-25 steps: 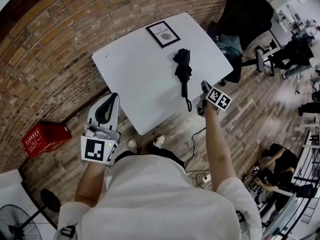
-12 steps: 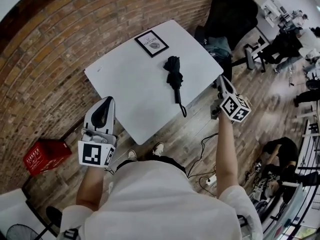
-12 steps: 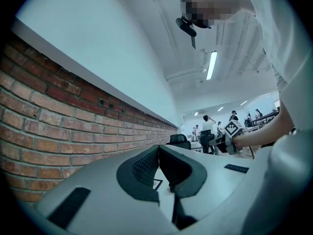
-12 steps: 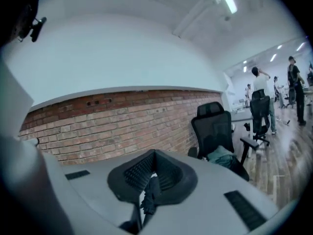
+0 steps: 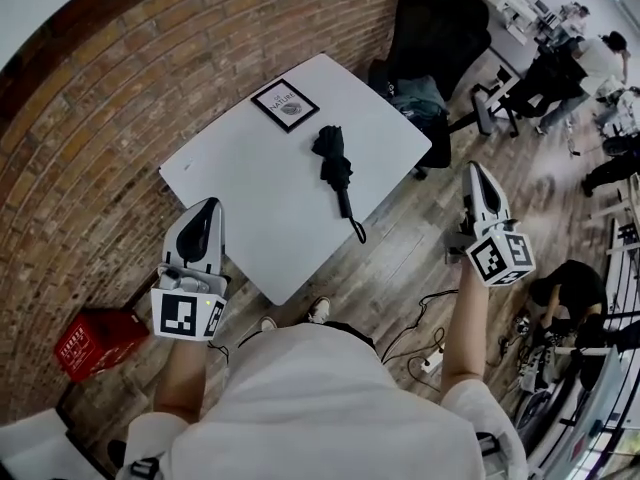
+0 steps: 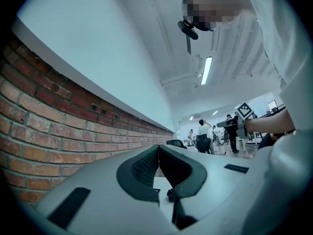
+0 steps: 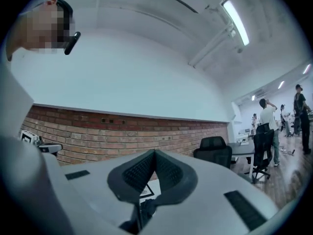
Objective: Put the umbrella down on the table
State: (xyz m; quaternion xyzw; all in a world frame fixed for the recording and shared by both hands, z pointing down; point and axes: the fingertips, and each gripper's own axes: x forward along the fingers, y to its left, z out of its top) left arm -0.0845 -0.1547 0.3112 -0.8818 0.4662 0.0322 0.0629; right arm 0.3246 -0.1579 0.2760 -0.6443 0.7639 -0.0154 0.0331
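Note:
A folded black umbrella (image 5: 334,169) lies flat on the white table (image 5: 250,208), its handle and wrist strap (image 5: 356,232) pointing to the near right edge. Nothing touches it. My right gripper (image 5: 476,168) is raised over the floor to the right of the table, well clear of the umbrella, its jaws shut and empty (image 7: 154,153). My left gripper (image 5: 207,205) hovers at the table's near left corner, jaws closed together on nothing (image 6: 157,148).
A framed picture (image 5: 285,104) lies on the table's far side. A black office chair (image 5: 440,28) with a bag (image 5: 415,93) stands behind the table's right corner. A brick wall runs along the left, with a red crate (image 5: 95,340) below it. People and cables are at the right.
My right gripper has lifted away from the umbrella's handle end and swung out to the right over the floor. The umbrella stays lying on the table. The left gripper has risen slightly.

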